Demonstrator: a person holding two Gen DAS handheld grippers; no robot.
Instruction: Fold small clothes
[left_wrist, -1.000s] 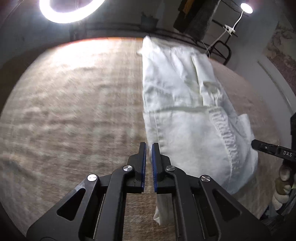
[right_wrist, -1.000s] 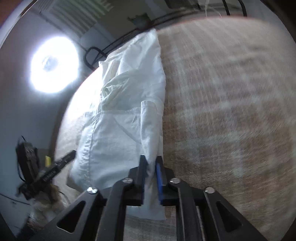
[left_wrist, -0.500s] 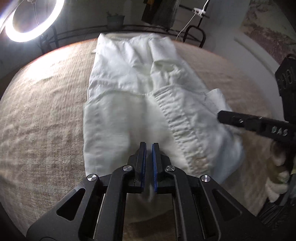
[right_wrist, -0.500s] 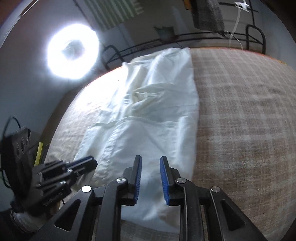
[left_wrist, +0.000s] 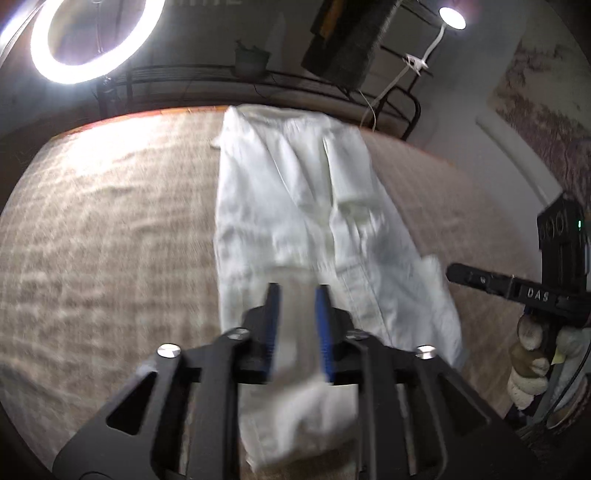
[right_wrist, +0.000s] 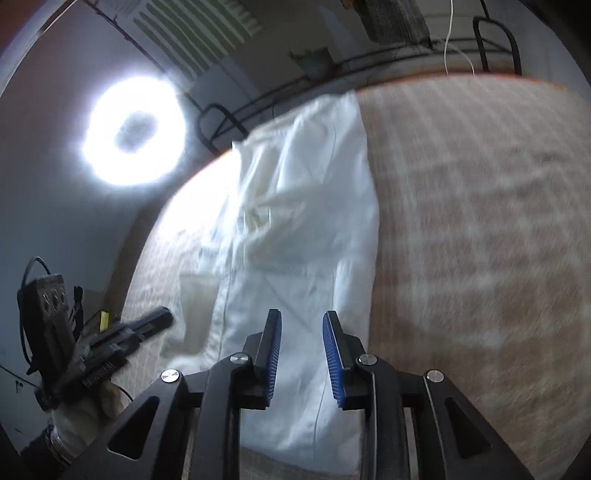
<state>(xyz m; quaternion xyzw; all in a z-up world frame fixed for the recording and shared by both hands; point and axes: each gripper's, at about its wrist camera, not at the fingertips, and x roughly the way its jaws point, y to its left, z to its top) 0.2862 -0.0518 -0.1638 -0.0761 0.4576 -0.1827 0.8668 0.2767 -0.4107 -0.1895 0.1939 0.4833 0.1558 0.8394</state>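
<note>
Both our grippers have let go: the left gripper (left_wrist: 297, 317), pinched half a second ago, now stands with jaws apart over the garment (left_wrist: 295, 206), and the right gripper (right_wrist: 301, 347) stays released too. We judge one lengthwise fold done, the garment lying as a strip from the near edge of the bed (left_wrist: 103, 229) to its far edge.

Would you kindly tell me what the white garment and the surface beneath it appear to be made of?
The white garment looks like matte woven cotton: it creases softly and shows stitched seams. The surface beneath appears to be a coarse woven beige cloth, with a faint plaid grid; motion blur leaves the fibre uncertain.
</note>
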